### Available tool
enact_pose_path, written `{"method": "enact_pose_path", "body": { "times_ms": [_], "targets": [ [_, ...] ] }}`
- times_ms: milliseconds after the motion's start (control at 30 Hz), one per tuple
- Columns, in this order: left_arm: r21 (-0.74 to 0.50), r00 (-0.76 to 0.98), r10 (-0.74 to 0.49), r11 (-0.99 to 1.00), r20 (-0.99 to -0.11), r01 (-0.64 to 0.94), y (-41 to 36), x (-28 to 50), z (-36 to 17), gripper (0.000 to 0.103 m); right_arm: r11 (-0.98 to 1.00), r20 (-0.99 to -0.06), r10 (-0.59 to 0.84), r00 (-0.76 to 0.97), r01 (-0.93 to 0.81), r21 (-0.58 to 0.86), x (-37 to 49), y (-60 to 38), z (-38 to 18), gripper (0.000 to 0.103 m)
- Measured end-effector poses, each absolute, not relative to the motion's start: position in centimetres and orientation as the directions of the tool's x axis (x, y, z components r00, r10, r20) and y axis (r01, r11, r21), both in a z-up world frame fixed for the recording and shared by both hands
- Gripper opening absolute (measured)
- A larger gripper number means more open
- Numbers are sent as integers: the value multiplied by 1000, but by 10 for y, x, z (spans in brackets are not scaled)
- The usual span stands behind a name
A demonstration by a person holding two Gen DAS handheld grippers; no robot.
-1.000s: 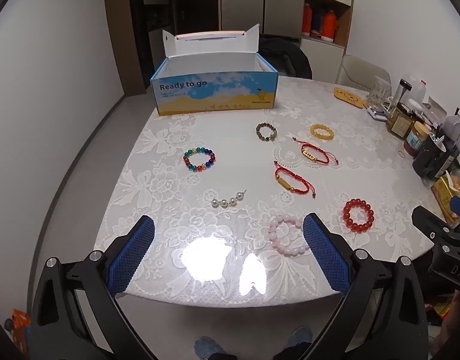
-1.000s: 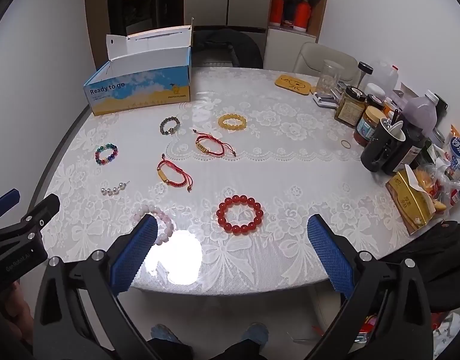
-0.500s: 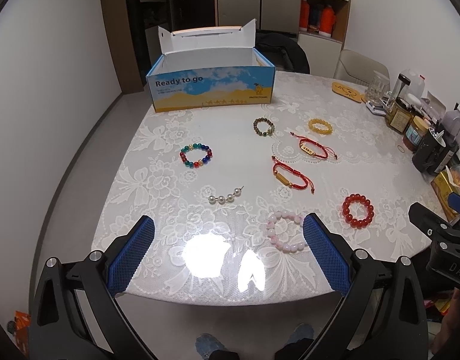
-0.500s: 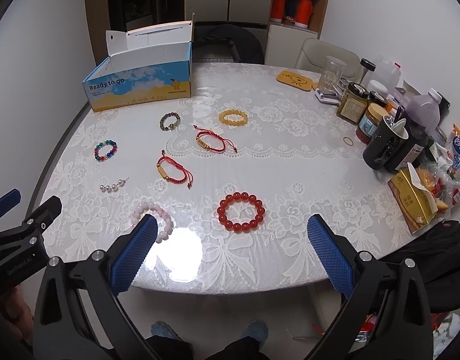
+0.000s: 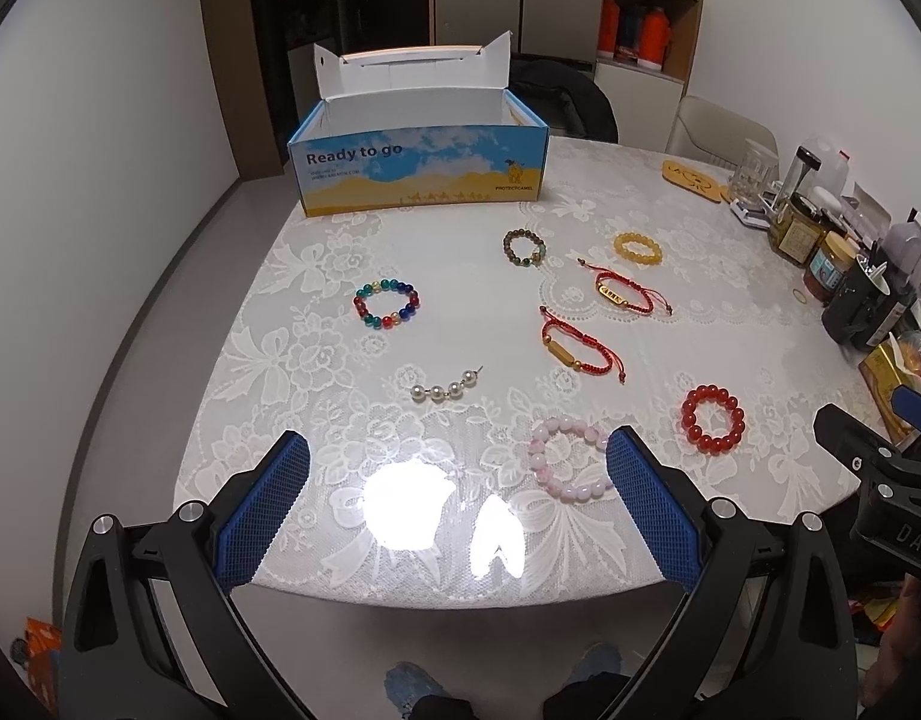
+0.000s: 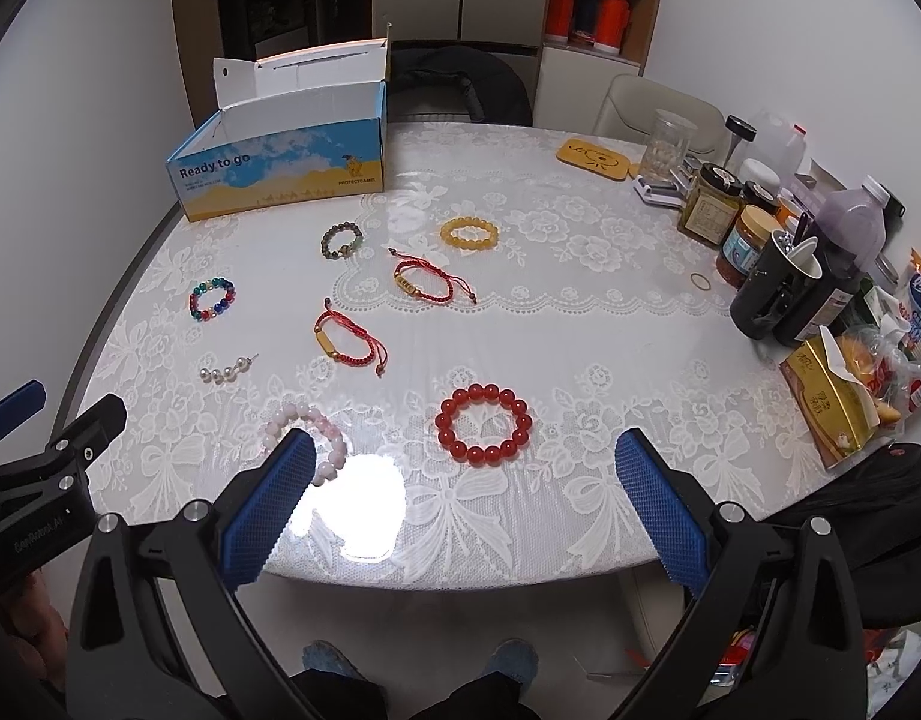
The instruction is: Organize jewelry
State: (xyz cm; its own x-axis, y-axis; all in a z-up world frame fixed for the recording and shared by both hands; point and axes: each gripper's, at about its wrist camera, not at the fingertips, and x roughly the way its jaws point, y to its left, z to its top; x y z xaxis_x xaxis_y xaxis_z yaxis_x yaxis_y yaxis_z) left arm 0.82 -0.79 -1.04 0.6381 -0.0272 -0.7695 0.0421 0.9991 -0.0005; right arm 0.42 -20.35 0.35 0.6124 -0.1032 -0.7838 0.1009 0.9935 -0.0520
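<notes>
Both our grippers, left and right, are spread wide and empty. The pink bracelet lies flat near the table edge, closest to our left gripper's right finger.

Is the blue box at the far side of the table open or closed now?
Open. The blue box has its white lid flap standing upright behind it, and the white inner walls show.
</notes>
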Motion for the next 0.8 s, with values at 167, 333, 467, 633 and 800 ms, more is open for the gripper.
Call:
{"method": "enact_pose_path", "body": {
  "times_ms": [167,333,467,633,800],
  "targets": [
    [-2,637,-29,999,-770,44,-8,9,-10,97,994,-786,-103,610,101,-53,5,-203,1,96],
    [1,636,-30,999,-771,48,-8,9,-10,97,994,-785,-103,611,98,-54,5,-203,2,96],
    [2,636,-28,999,-771,47,-9,9,-10,97,994,-787,-103,608,98,-54,5,-203,1,96],
    [4,635,-26,999,-772,46,-9,9,-10,97,994,-786,-104,609,98,-55,5,-203,0,96],
    [4,635,-26,999,-772,45,-9,9,-11,97,994,-787,-104,608,98,-55,6,-203,1,96]
  ]
}}
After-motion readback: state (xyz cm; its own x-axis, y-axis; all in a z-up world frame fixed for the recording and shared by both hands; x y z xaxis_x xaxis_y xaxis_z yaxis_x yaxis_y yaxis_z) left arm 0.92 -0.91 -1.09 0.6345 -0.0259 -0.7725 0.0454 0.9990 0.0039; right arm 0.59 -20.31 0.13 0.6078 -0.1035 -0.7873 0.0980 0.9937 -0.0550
